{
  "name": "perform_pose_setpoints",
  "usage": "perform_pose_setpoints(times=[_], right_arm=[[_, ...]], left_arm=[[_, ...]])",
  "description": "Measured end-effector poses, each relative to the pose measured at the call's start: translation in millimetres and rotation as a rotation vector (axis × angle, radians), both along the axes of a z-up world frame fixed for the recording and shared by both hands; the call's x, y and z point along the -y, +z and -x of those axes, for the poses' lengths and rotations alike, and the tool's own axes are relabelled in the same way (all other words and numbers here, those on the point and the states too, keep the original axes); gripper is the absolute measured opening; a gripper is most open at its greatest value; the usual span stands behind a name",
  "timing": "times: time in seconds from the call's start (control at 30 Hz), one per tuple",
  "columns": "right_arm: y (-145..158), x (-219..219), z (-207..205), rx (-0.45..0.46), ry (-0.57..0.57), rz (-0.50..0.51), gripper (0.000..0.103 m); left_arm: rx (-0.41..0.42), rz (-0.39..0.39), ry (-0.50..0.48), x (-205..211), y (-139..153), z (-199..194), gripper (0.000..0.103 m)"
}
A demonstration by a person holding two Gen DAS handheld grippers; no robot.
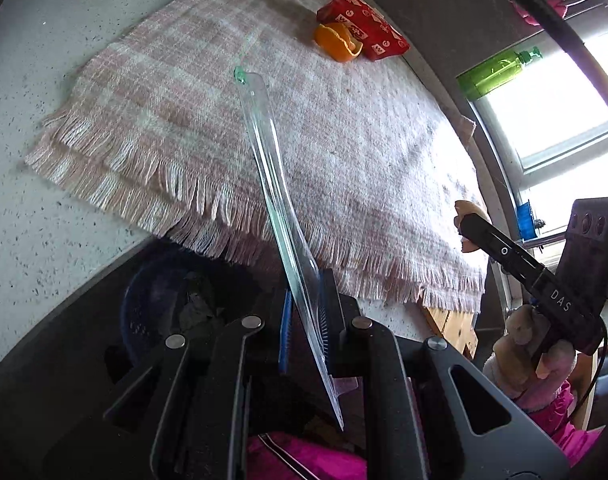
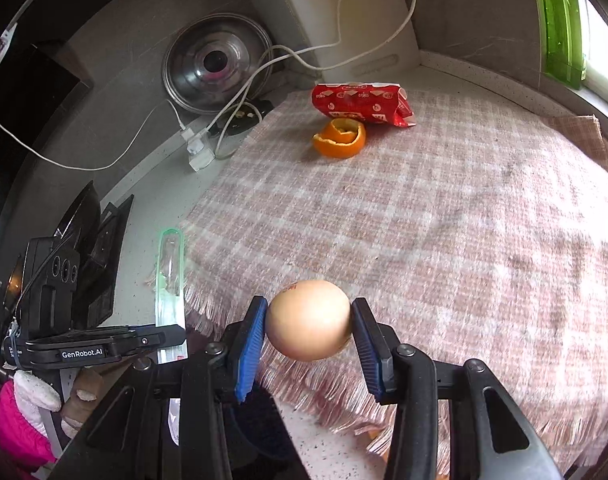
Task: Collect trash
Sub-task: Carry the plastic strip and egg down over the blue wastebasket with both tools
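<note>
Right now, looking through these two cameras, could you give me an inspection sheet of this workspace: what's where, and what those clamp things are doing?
Surface: speckled counter under a fringed pink checked cloth.
Job's things: red wrapper and orange peel lie side by side on the cloth's far part; eggshell and clear plastic packaging are held.
Clutter: metal lid leaning on the wall; green bottle by the window.
Grippers: left hand-held gripper shut on the plastic packaging; right hand-held gripper shut on the eggshell.
Cables: white cables run to a plug block beside the cloth.
Surroundings: bright window; pink sleeve.
</note>
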State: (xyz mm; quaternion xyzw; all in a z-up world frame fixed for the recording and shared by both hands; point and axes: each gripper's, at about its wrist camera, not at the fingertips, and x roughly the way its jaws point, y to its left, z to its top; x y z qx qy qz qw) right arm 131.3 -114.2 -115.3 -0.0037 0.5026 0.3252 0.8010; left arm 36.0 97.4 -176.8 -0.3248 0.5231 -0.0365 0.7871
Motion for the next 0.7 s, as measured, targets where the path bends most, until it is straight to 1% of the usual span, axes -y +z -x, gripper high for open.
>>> perform_pose_setpoints(times=[0.07, 0.17, 0.33, 0.5, 0.7], right_arm=[[-2.8, -2.6, 11.9, -0.008, -0.002, -0.001, 0.044], [-7.4, -6.6, 28.7, -0.015, 0.0, 0.008, 0.044], [-19.5, -9.8, 54.6, -0.042, -0.005, 0.018, 0.044], [-32.0, -13.7, 77.0, -0.065, 0.0, 0.027, 0.044], [-48.2, -21.3, 98.3, -0.085, 0.013, 0.046, 0.044]], left_arm=[[-0.016, -0.001, -0.002, -0.2, -7.0, 9.6, 0.011], [-0.051, 0.026, 0.001, -0.7, -21.2, 22.6, 0.011], [-0.082, 0.03, -0.029, 5.6, -35.5, 43.3, 0.01], [-0.114, 0.04, -0.054, 10.7, -50.1, 57.4, 0.01], [-0.17, 0.061, -0.082, 19.1, -75.6, 68.8, 0.01]])
